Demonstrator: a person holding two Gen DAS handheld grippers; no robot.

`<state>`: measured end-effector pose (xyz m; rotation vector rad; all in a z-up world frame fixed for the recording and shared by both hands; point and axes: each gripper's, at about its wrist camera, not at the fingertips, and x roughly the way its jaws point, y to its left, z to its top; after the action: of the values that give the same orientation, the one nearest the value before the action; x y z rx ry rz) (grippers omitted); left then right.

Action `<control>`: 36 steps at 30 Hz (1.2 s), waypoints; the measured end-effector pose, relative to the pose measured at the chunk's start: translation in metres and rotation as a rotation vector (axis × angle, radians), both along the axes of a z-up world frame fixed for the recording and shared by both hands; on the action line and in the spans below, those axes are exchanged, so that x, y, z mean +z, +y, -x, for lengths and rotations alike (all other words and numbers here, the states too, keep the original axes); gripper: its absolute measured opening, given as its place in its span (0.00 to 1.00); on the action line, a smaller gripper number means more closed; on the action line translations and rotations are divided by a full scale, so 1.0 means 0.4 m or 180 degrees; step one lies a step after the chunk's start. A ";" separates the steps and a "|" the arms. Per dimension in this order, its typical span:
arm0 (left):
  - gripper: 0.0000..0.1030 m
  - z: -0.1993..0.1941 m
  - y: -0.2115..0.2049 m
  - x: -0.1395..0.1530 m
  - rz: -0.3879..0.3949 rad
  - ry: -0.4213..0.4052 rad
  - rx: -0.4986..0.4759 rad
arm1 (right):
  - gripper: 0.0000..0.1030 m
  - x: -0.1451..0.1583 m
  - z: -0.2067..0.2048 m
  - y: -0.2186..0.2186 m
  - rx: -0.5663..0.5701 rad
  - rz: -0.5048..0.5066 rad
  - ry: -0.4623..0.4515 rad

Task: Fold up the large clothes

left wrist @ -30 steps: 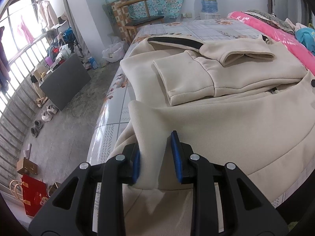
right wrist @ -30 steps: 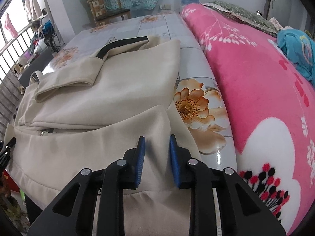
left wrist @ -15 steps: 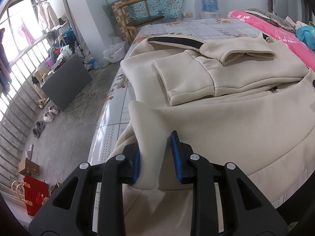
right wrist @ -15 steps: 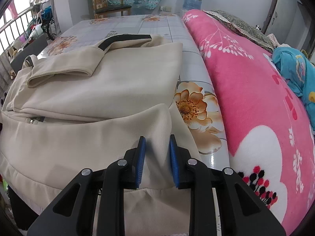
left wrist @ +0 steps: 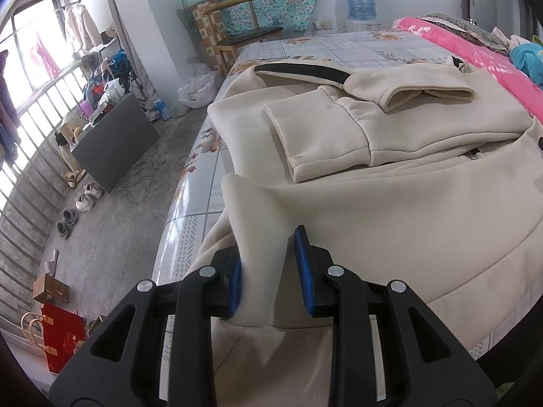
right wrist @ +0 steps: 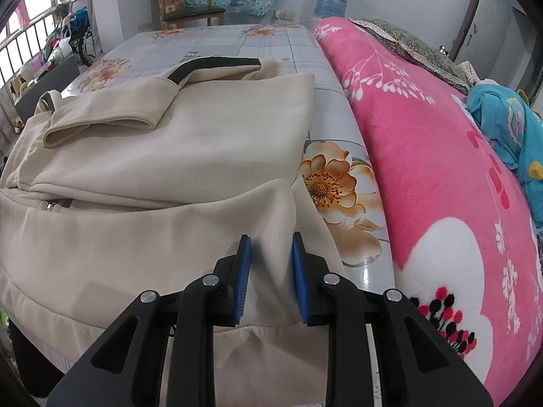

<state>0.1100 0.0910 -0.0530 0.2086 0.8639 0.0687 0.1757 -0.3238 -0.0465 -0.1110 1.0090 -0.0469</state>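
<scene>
Garment: the beige jacket [left wrist: 390, 210] lies on the bed [left wrist: 366, 45], with both sleeves already crossed over the chest and the hem part hanging over the near edge.
Left tool: the left tool [left wrist: 268, 268] is closed on the left hem corner; the thick ribbed cloth fills the narrow gap between the blue pads.
Right tool: the right tool [right wrist: 269, 271] is closed in the same way on the right hem corner, just beside the orange flower print [right wrist: 331, 186] of the bed cover.
Risk, uneven lift: if you raise one corner faster than the other, the hem line goes skew and the fold, I think, lands crooked over the sleeves.
Risk, slipping: each tool holds only a small corner of a heavy garment, so a quick pull may drag the cloth out of the pads.
Risk, sleeves: the upper sleeve cuff [left wrist: 427, 93] sits loose on top; if the hem sweeps low over it, it can push the cuff out of place.
Risk, edge: the left corner is near the side of the bed, above the floor [left wrist: 112, 230], so a dropped corner can slide off.
Pose: both tools point steeply down and forward along the jacket, the left at the left corner, the right at the right corner, well apart.
</scene>
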 end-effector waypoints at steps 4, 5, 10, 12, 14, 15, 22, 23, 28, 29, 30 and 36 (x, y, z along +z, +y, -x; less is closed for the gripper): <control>0.25 0.001 -0.003 0.000 -0.0019 -0.0003 0.0006 | 0.23 -0.002 0.000 0.003 0.0001 0.0025 -0.0008; 0.25 0.002 -0.002 0.000 -0.0021 -0.0007 0.0006 | 0.23 -0.003 0.000 0.003 0.0002 0.0034 -0.0013; 0.26 0.004 -0.004 0.002 -0.0054 -0.0044 0.0008 | 0.15 -0.001 0.006 0.010 -0.0007 0.0124 -0.0084; 0.17 0.009 -0.004 0.004 -0.0110 -0.0084 0.0009 | 0.07 0.007 0.013 0.014 -0.0011 0.0152 -0.0149; 0.11 0.016 -0.003 0.009 -0.0127 -0.0123 0.0003 | 0.06 0.023 0.027 0.015 -0.0015 0.0134 -0.0245; 0.08 0.024 0.001 0.018 -0.0092 -0.0161 -0.0011 | 0.06 0.029 0.032 0.016 -0.0011 0.0147 -0.0286; 0.06 0.121 0.024 0.119 0.0134 -0.0580 -0.0125 | 0.05 0.134 0.134 0.025 -0.0015 0.0178 -0.0780; 0.05 0.144 0.034 0.142 0.0219 -0.0643 -0.0141 | 0.05 0.154 0.154 0.026 -0.0022 0.0169 -0.0868; 0.05 0.207 0.054 0.238 0.0409 -0.0952 -0.0188 | 0.05 0.246 0.221 0.025 -0.0069 0.0093 -0.1230; 0.05 0.211 0.057 0.255 0.0437 -0.0997 -0.0197 | 0.05 0.266 0.226 0.025 -0.0060 0.0061 -0.1299; 0.05 0.212 0.062 0.276 0.0479 -0.1050 -0.0210 | 0.05 0.280 0.228 0.026 -0.0050 0.0046 -0.1348; 0.05 0.137 0.099 0.383 0.0745 -0.1313 -0.0268 | 0.05 0.374 0.154 0.031 0.0083 0.0024 -0.1636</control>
<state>0.0551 0.1304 0.1003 0.0081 0.4458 -0.0669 0.1141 -0.3114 0.1030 -0.1116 0.4939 -0.0522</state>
